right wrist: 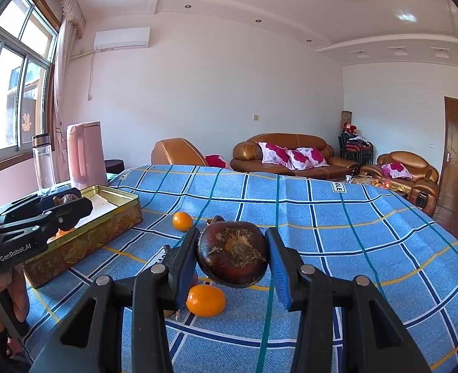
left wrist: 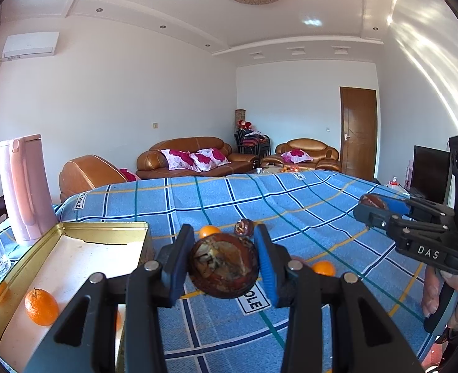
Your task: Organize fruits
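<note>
Two dark brown fruits are up off the table, one in each gripper. The left gripper [left wrist: 224, 261] has its blue fingers pressed on both sides of a round brown fruit [left wrist: 224, 269], flaky patch facing the camera, carried just right of the gold tin [left wrist: 104, 227]. Over on the other side, the right gripper [right wrist: 232, 256] clamps its own brown fruit [right wrist: 233, 253] between narrow-set fingers, above the blue checked tablecloth [right wrist: 353, 236]. Inside the tin, on its pale floor, sits one orange [left wrist: 41, 307] with a short stem, near the front left corner. Out on the cloth: a small orange [right wrist: 182, 220] lies near the tin's right wall, another orange [right wrist: 206, 300] lies just below the right gripper's left finger, and a further brown fruit [left wrist: 243, 227] rests on the cloth beyond the left gripper, partly hidden. The left wrist view catches the right gripper from the side, fruit pinched at its tip. Past the tin stand a pink kettle [right wrist: 84, 155] and a clear bottle [right wrist: 43, 164] by the window. Far back, brown leather sofas [right wrist: 288, 155] with pink floral cushions line the wall.
</note>
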